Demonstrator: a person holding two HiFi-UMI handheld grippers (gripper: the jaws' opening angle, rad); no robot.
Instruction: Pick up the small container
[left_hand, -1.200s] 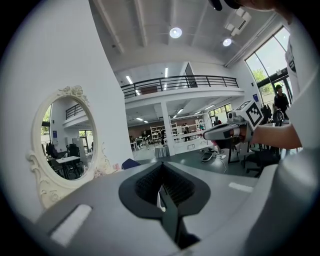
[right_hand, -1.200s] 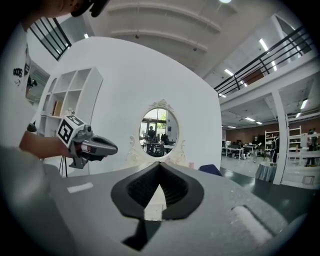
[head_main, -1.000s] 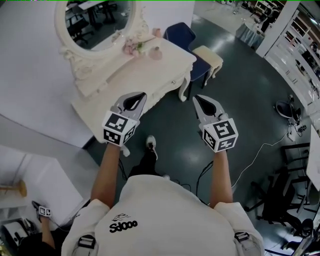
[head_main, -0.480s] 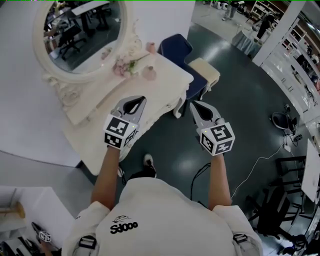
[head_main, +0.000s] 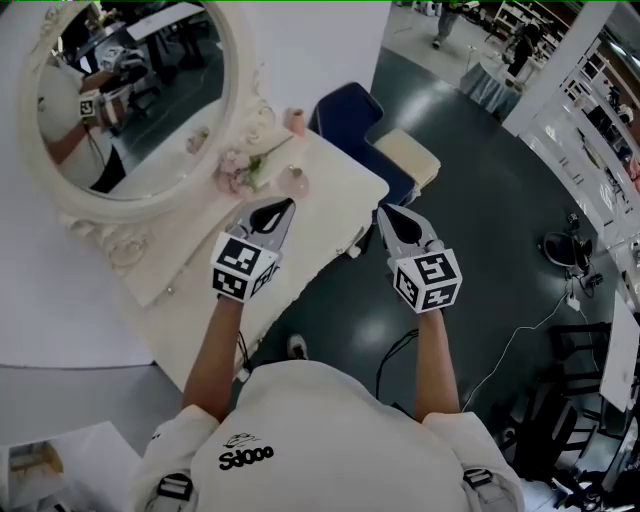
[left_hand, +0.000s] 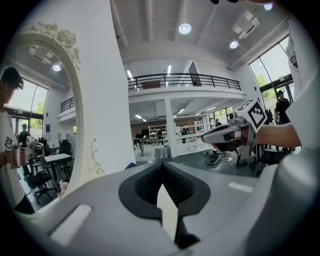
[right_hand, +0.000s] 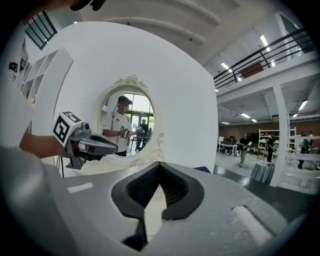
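A person's left tool (head_main: 284, 206) and right tool (head_main: 385, 213) hover with jaws together and empty, to the right of the oval mirror (head_main: 130, 95), while the small pink container (head_main: 296, 183) sits on the white tabletop (head_main: 335, 185) at the mirror's foot.

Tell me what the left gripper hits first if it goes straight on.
Likely the small pink container on the dressing table, just ahead of the left gripper; its height over the tabletop is unclear, so it might pass above.
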